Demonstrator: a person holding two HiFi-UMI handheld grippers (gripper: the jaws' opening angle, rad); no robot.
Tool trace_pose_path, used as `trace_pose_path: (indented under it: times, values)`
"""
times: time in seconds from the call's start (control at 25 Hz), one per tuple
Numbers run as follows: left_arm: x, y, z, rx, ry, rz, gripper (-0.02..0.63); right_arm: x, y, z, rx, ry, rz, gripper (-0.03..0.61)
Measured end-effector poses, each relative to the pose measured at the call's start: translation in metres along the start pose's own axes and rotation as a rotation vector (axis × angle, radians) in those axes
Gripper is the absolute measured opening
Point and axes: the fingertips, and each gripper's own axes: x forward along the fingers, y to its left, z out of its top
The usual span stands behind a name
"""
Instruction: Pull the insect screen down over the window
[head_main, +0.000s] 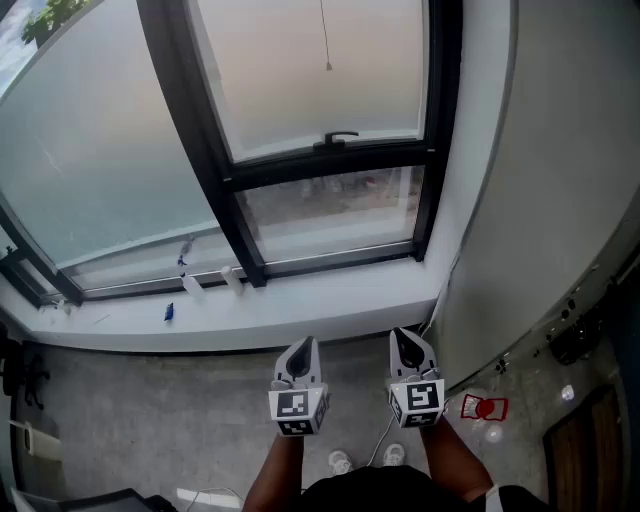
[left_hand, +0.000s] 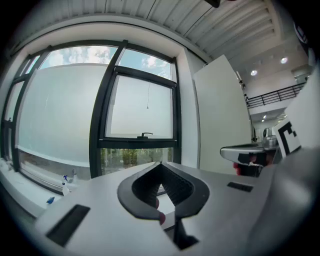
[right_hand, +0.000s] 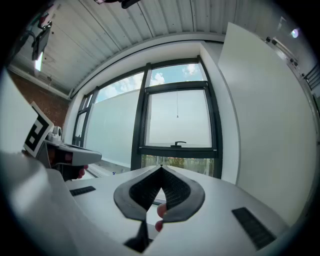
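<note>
Head view, left to right: left gripper (head_main: 304, 348) and right gripper (head_main: 404, 342), each with jaws closed on nothing, low before the window (head_main: 330, 160), well below the insect screen's cord (head_main: 327, 66) hanging in the upper pane; reaching up and pinching the cord's tip squarely seems best; no writing legible.
</note>
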Motion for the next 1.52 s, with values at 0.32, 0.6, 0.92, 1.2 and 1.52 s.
trace_pose_path:
  times: [0.32,0.6,0.92,1.2,1.52]
  values:
    - [0.009,-0.021,-0.007,0.001,-0.001,-0.01,-0.006,-0.002,-0.004,0.004,-0.038,-0.017,0.016,0.005]
    - [0.004,-0.02,-0.012,-0.02,0.005,0.016,-0.006,-0.002,-0.007,0.001,-0.049,-0.013,0.024,0.005]
    - [-0.002,-0.004,-0.01,0.004,0.005,0.029,-0.006,0.002,0.004,0.004,-0.038,-0.006,0.031,0.005]
    - [-0.006,0.021,-0.005,0.013,0.003,0.024,-0.006,0.011,0.021,0.005,-0.005,0.003,0.015,0.005]
    - [-0.008,0.055,-0.014,0.02,0.028,0.023,-0.006,0.027,0.048,0.006,-0.021,-0.019,0.038,0.005]
